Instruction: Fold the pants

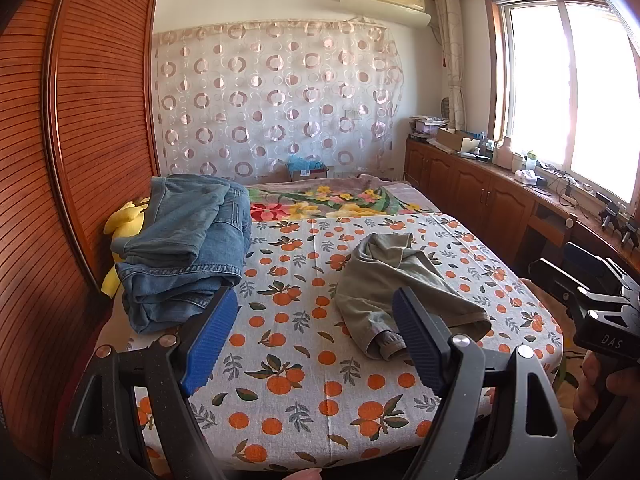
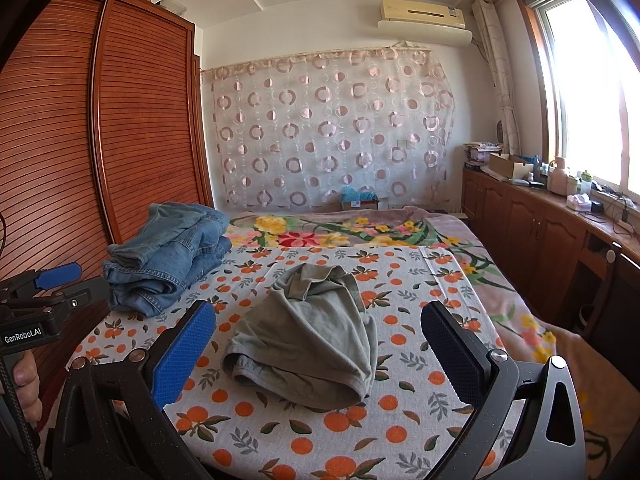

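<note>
Crumpled olive-green pants [image 1: 396,288] lie in a heap on the orange-print bed sheet [image 1: 304,360]; they also show in the right wrist view [image 2: 312,332]. My left gripper [image 1: 316,344] is open and empty, held above the sheet just left of the heap. My right gripper [image 2: 324,356] is open and empty, with the heap between and beyond its fingers, not touched. The right gripper's body shows at the right edge of the left wrist view [image 1: 600,312]. The left gripper shows at the left edge of the right wrist view [image 2: 48,292].
A stack of blue jeans [image 1: 184,248] sits at the bed's left, also in the right wrist view [image 2: 168,256], by a slatted wooden wardrobe [image 1: 80,140]. A floral blanket [image 1: 332,200] covers the far end. Wooden cabinets [image 1: 480,184] run along the right under the window.
</note>
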`<state>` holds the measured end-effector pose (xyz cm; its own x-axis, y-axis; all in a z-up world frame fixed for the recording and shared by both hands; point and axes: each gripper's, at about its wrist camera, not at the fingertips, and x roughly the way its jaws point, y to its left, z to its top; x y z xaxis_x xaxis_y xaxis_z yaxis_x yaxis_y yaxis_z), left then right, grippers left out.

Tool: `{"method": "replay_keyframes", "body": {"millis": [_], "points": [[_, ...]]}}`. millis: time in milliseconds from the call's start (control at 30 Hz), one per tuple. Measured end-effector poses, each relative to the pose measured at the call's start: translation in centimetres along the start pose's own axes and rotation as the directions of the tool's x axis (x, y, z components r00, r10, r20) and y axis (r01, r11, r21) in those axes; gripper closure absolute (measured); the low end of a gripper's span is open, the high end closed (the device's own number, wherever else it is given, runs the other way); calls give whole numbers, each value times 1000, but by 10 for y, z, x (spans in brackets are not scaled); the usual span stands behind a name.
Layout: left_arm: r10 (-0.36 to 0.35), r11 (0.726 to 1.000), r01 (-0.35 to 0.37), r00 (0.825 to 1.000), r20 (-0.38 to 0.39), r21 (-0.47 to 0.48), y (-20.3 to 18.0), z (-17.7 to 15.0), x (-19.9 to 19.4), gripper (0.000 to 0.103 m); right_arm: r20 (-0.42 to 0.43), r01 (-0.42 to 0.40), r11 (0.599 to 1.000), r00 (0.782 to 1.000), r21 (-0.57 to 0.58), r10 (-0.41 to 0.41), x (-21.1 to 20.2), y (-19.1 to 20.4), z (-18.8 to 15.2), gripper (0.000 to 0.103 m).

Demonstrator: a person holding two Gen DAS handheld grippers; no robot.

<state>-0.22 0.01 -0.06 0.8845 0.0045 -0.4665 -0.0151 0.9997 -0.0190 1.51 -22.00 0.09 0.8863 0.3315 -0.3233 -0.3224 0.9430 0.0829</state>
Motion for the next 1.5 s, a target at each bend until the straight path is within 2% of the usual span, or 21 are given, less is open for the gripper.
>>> {"method": "replay_keyframes", "body": {"millis": [1167, 1500], "points": [[-1, 1000, 1, 1000, 3, 0, -3, 2, -2, 22, 1, 2, 1000, 1000, 2, -2, -3, 0, 1, 0], [-10, 1000, 10, 999, -43, -1, -11, -1, 8, 22, -27, 2, 1000, 1000, 3, -2, 5, -2, -5, 0]]}}
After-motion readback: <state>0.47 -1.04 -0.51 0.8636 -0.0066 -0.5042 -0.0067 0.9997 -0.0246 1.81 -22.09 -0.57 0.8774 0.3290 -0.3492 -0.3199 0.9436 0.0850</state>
